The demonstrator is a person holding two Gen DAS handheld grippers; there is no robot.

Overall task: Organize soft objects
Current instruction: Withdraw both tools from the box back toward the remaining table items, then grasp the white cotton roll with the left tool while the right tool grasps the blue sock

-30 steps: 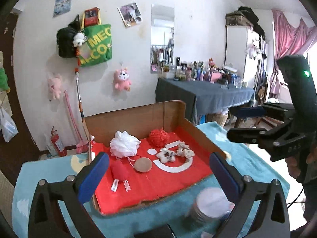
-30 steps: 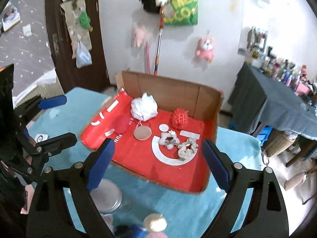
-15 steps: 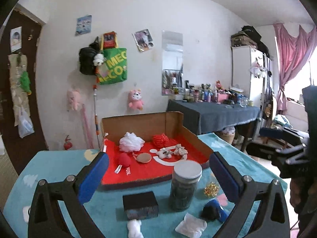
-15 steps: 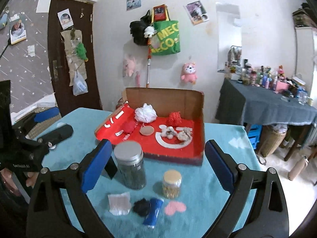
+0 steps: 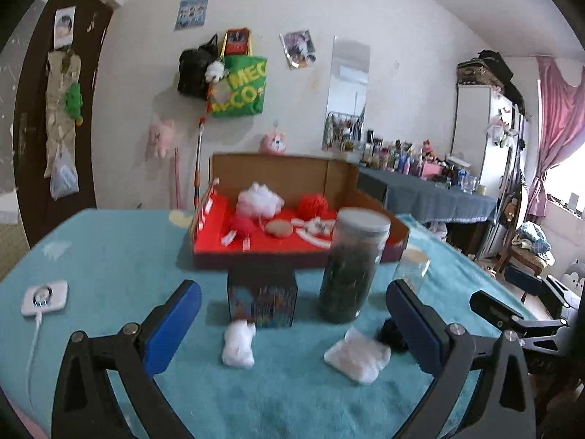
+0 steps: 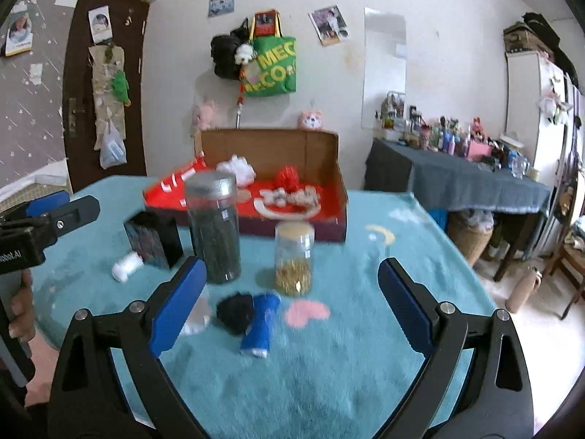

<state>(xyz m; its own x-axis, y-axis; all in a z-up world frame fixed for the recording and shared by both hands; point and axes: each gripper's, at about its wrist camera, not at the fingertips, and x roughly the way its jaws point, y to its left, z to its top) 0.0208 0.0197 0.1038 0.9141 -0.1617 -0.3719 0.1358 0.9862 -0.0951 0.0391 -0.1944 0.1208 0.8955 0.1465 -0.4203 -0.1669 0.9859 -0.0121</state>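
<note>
- Right now both claws hang over the near edge of the bench (image 6: 365, 347), which wears a fuzzy teal cover, and both are released with nothing between their blue pads.
- Left claw (image 5: 292, 329): spread wide above a white fluffy ball (image 5: 238, 344) and a flat white pad (image 5: 356, 356), touching neither.
- Right claw (image 6: 292, 303): spread wide above a black pom-pom (image 6: 236, 311) and a blue soft roll (image 6: 261, 323), which lie touching each other; a pink heart-shaped patch (image 6: 307, 312) lies just to their right.
- Just beyond those soft things stand 2 jars: a tall dark-filled jar (image 6: 214, 228) with a grey lid, and to its right a shorter clear jar (image 6: 294, 259) with gold bits at the bottom.
- To the left of the tall jar sits a small black box (image 6: 153, 237), with the white fluffy ball against its near side.
- At the far middle of the bench lies an open cardboard box (image 5: 278, 175) with a red floor; in it lie a white puff (image 5: 260, 199), a red pom-pom (image 5: 311, 205), a second red ball (image 5: 241, 226), a tan round disc (image 5: 278, 227) and some small pale toys, blurred.
- A white square device (image 5: 45, 297) with a cable lies at the left edge of the bench.
- A hand (image 6: 22, 314) grips the left tool's handle at the left edge of the right view.
</note>
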